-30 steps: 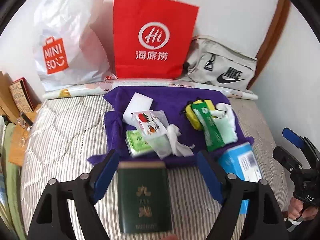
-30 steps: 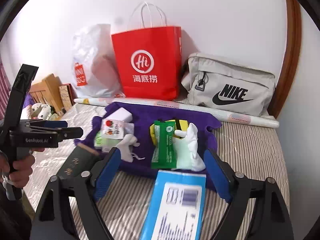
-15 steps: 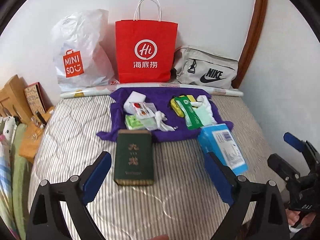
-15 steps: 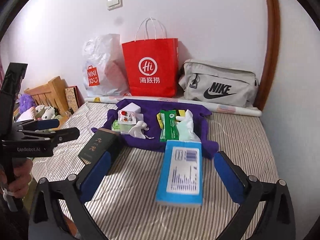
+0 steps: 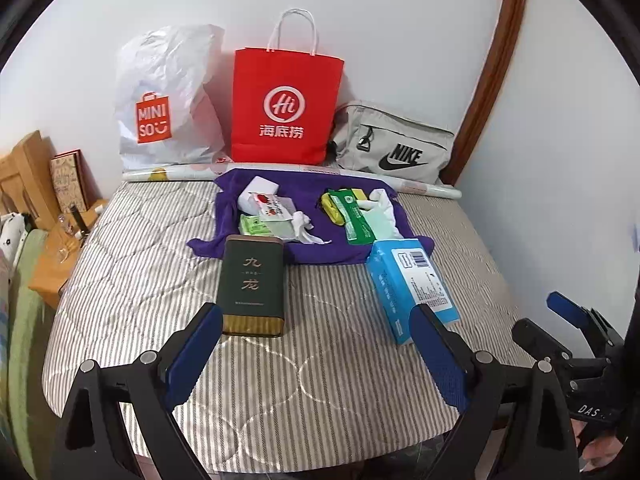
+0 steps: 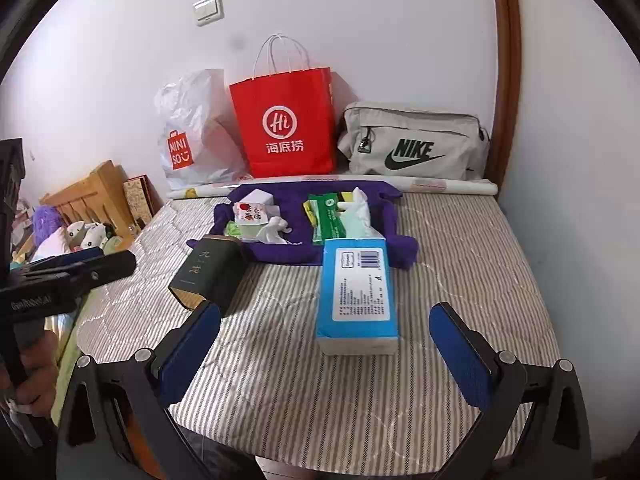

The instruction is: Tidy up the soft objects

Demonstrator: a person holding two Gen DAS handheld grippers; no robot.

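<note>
A purple cloth (image 5: 308, 194) (image 6: 288, 246) lies at the back of the striped mattress (image 5: 320, 360) with small soft packs on it: a white pack with red print (image 5: 270, 206), a green tissue pack (image 5: 356, 220), a yellow item (image 5: 330, 206) and white crumpled tissue (image 5: 306, 226). A dark green tin (image 5: 252, 286) (image 6: 208, 274) and a blue tissue pack (image 5: 410, 284) (image 6: 356, 296) lie in front of the cloth. My left gripper (image 5: 316, 354) is open and empty, short of the tin. My right gripper (image 6: 324, 354) is open and empty, short of the blue pack.
A white Miniso bag (image 5: 164, 104), a red paper bag (image 5: 286, 108) and a grey Nike bag (image 5: 394, 148) stand against the wall, with a rolled poster (image 5: 176, 174) in front. A wooden bed frame (image 6: 86, 196) and plush toys (image 6: 86, 234) are at the left.
Both grippers have pulled back from the objects toward the mattress's near edge. The green tin and the blue pack stay where they lay.
</note>
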